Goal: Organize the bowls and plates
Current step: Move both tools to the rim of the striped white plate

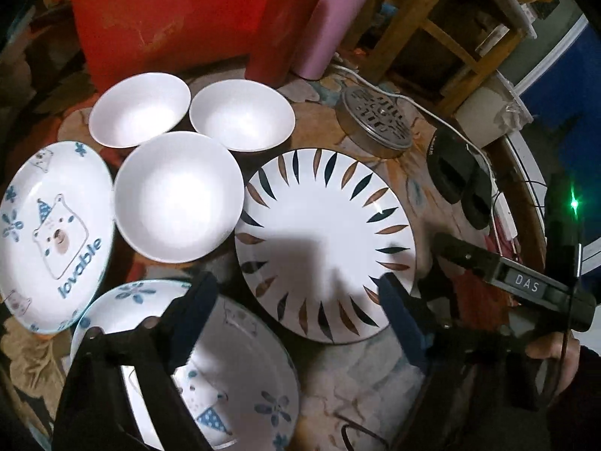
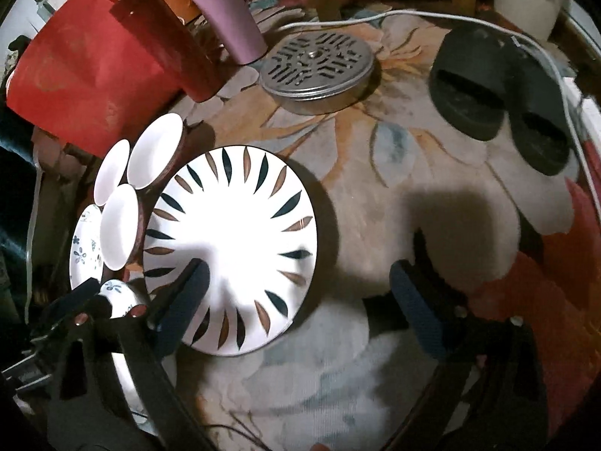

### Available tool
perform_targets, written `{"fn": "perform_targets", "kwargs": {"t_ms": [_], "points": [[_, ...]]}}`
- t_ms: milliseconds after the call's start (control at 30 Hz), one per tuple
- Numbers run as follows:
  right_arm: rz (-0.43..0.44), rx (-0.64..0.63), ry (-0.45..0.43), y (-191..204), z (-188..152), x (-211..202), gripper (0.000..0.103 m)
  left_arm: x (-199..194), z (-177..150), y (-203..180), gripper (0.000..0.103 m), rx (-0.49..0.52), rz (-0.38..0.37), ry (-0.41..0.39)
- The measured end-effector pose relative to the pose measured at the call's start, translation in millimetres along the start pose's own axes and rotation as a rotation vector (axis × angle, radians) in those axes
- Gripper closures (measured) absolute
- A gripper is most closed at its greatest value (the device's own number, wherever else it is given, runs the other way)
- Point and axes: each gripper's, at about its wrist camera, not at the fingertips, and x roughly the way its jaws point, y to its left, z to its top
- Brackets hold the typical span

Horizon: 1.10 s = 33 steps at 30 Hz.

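Note:
A leaf-pattern plate lies mid-table; it also shows in the right wrist view. Three white bowls stand behind it to the left. Two bear plates lie at the left and near front. My left gripper is open above the near bear plate and the leaf plate's near edge. My right gripper is open over the leaf plate's right edge; its body shows in the left wrist view.
A red bag, a red flask and a pink flask stand at the back. A metal perforated tin, black slippers and a white cable lie to the right on the flowered cloth.

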Motion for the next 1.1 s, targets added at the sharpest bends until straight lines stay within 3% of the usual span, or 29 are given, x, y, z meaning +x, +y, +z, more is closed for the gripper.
{"fn": "perform_targets", "kwargs": {"t_ms": [67, 200, 300, 500, 633, 833, 1000, 1100], "points": [[0.011, -0.009, -0.001, -1, 1, 6, 0.007, 6, 0, 3, 0.019, -0.004, -0.007, 0.005], [0.019, -0.025, -0.009, 0, 3, 12, 0.007, 20, 0, 9, 0.035, -0.028, -0.017, 0.021], [0.017, -0.045, -0.016, 1, 4, 14, 0.007, 28, 0, 12, 0.04, -0.037, -0.016, 0.028], [0.011, -0.045, -0.025, -3, 9, 19, 0.007, 46, -2, 15, 0.042, -0.058, 0.025, 0.066], [0.014, -0.031, -0.021, -10, 12, 25, 0.01, 54, 0, 18, 0.055, -0.061, 0.057, 0.079], [0.035, -0.031, 0.011, -15, 19, 40, 0.037, 67, 8, 20, 0.058, -0.074, 0.087, 0.128], [0.067, -0.046, 0.07, -14, 22, 58, 0.072, 70, 10, 22, 0.058, -0.091, 0.092, 0.121], [0.071, -0.07, 0.098, -10, 19, 65, 0.08, 72, 11, 21, 0.056, -0.086, 0.098, 0.13]]}}
